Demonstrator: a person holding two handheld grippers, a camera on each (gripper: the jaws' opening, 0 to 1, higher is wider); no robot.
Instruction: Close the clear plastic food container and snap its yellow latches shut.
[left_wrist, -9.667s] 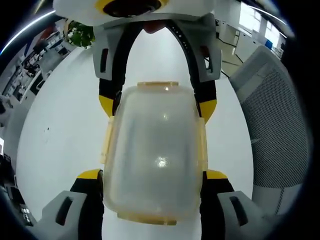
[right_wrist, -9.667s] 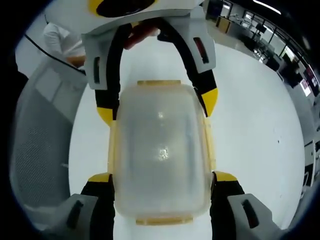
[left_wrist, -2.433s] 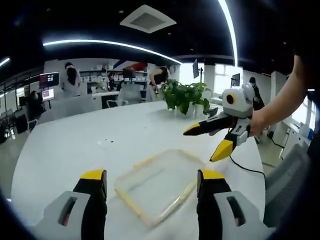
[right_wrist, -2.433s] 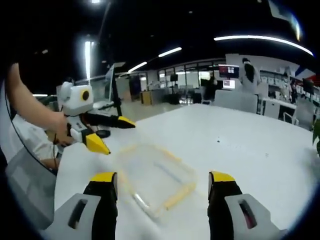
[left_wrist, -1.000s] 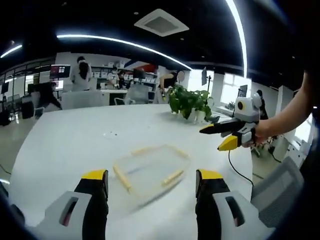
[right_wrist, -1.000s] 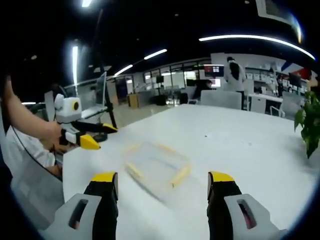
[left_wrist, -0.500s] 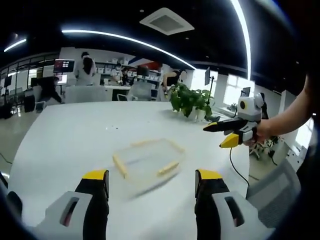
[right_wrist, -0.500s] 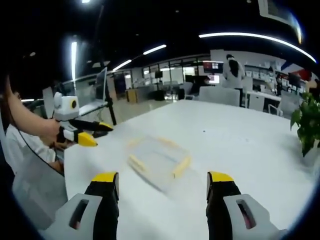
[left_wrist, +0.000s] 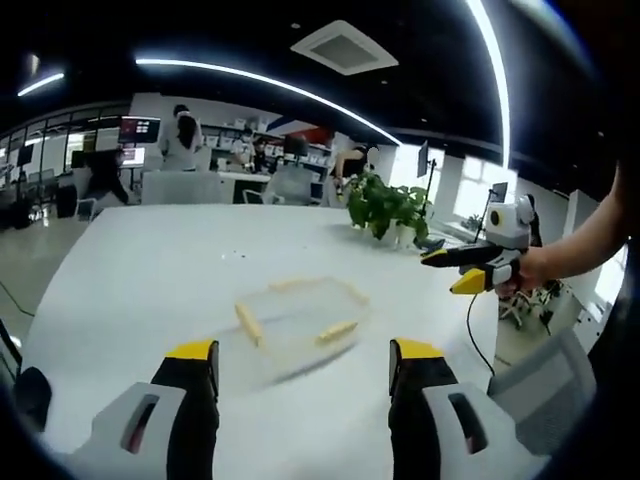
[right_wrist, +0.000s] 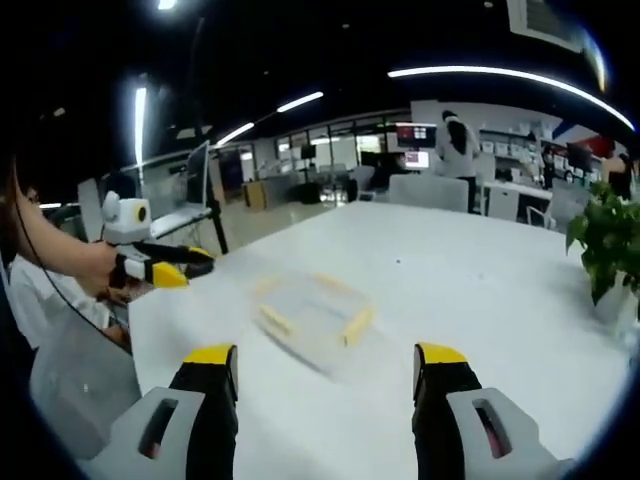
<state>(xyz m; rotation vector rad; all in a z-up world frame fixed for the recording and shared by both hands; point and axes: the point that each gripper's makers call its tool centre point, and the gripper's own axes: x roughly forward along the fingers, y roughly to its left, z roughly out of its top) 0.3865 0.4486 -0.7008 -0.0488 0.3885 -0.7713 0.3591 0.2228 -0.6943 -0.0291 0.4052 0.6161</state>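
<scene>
Container (left_wrist: 296, 322) sits alone at twelve o'clock on the table (left_wrist: 130, 290); both grippers (left (left_wrist: 303, 365), right (right_wrist: 325, 365)) gape wide, holding nothing, so check latches gently.

Left gripper view: looks level across the white table (left_wrist: 130, 280) from its near edge, container (left_wrist: 295, 318) at 12 o'clock, well ahead. Right gripper view: faces the same container (right_wrist: 310, 312) from another side. Shared: table, container, potted plant (left_wrist: 388, 205).
</scene>
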